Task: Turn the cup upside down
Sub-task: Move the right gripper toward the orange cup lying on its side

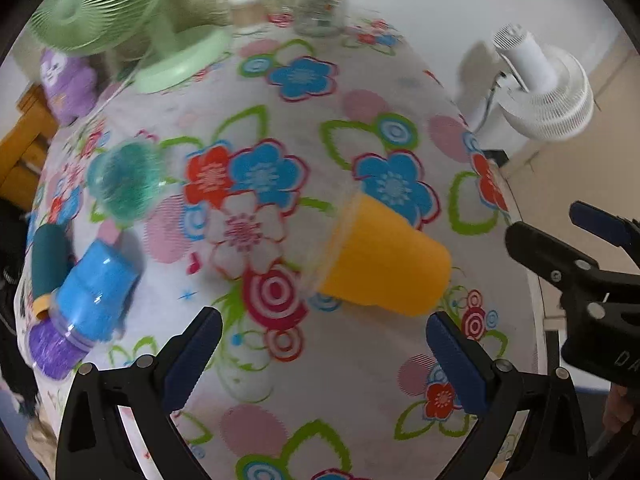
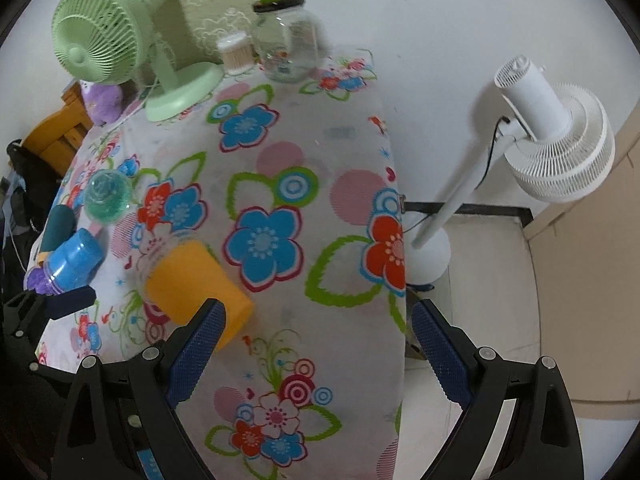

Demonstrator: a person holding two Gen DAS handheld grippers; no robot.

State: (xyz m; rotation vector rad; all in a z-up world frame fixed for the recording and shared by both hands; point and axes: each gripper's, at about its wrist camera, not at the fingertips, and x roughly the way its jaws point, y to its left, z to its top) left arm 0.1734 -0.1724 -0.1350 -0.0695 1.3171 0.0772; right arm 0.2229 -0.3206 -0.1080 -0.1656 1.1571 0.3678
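Observation:
An orange cup (image 1: 384, 258) with a clear rim stands on the flowered tablecloth (image 1: 280, 128); it looks upside down, rim on the cloth, though the view is blurred. It also shows in the right wrist view (image 2: 192, 280). My left gripper (image 1: 324, 352) is open and empty, just short of the cup. My right gripper (image 2: 316, 344) is open and empty over the table's right edge, its left finger (image 2: 196, 352) in front of the cup. The right gripper also shows at the right of the left wrist view (image 1: 560, 236).
A blue cup on a purple one (image 1: 84, 308), a teal cup (image 1: 126, 178) and a dark green cylinder (image 1: 48, 258) sit at the left. A green desk fan (image 2: 120, 48), a glass jar (image 2: 286, 44) and a cotton-swab pot (image 2: 236, 52) stand at the back. A white floor fan (image 2: 552, 140) is right of the table.

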